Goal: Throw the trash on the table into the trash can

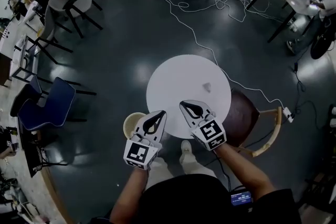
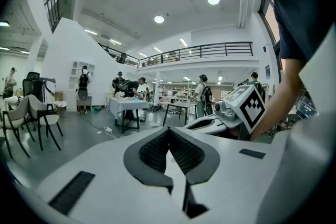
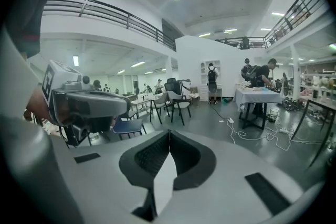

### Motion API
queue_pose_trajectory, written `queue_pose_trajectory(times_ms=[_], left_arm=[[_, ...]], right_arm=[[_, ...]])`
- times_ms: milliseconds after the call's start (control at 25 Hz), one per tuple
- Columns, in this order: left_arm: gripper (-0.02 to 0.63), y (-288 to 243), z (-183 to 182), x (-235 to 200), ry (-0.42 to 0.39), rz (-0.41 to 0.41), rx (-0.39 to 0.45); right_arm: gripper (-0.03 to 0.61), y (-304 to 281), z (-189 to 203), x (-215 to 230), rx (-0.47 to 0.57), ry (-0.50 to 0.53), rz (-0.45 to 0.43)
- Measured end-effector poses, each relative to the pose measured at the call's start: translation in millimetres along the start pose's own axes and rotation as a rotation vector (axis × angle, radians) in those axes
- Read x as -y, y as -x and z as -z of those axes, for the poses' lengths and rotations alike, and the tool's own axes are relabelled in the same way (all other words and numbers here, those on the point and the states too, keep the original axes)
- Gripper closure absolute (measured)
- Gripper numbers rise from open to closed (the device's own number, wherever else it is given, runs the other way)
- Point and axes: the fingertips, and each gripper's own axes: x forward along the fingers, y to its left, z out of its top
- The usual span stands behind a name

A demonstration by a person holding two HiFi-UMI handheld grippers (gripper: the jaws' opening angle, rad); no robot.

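Note:
A small crumpled white scrap (image 1: pixel 207 86) lies on the round white table (image 1: pixel 178 78), right of its middle. A beige woven trash can (image 1: pixel 132 123) stands on the floor at the table's near left edge, partly hidden behind my left gripper (image 1: pixel 161 113). My right gripper (image 1: pixel 184 104) hangs over the table's near edge, short of the scrap. Both grippers are shut and empty. In the left gripper view the jaws (image 2: pixel 169 129) meet, with the right gripper (image 2: pixel 233 107) beside them. The right gripper view shows its jaws (image 3: pixel 169 134) touching and the left gripper (image 3: pixel 84 105) at left.
A brown chair (image 1: pixel 247 118) stands against the table's right side, and a blue chair (image 1: pixel 55 102) is to the left. White cables (image 1: pixel 202 44) run across the dark floor beyond the table to a power strip (image 1: pixel 287 114). More chairs and tables line the room's edges.

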Motion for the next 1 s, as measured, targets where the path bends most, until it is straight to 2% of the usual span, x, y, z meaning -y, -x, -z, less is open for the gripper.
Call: queue_pose_trajectory(times_ms=[280,560,800,1000], left_arm=[[0.598,-40,12,34,0.01,0.049,-0.027],[0.598,-69,28,49,0.041,0.043,-0.094],[0.598,-84,47,43,0.088,0.025,-0.089],[0.598,-99,64,39,0.101,0.021,-0.125]], right_arm=[[0.557,25,42,61,-0.034,-0.052,0.081],[0.557,28,104,134,-0.118,-0.131,0.185],[0.557,21,150,179,-0.18,-0.171,0.269],[0.555,12,178,210,-0.218,-0.182,0.306]])
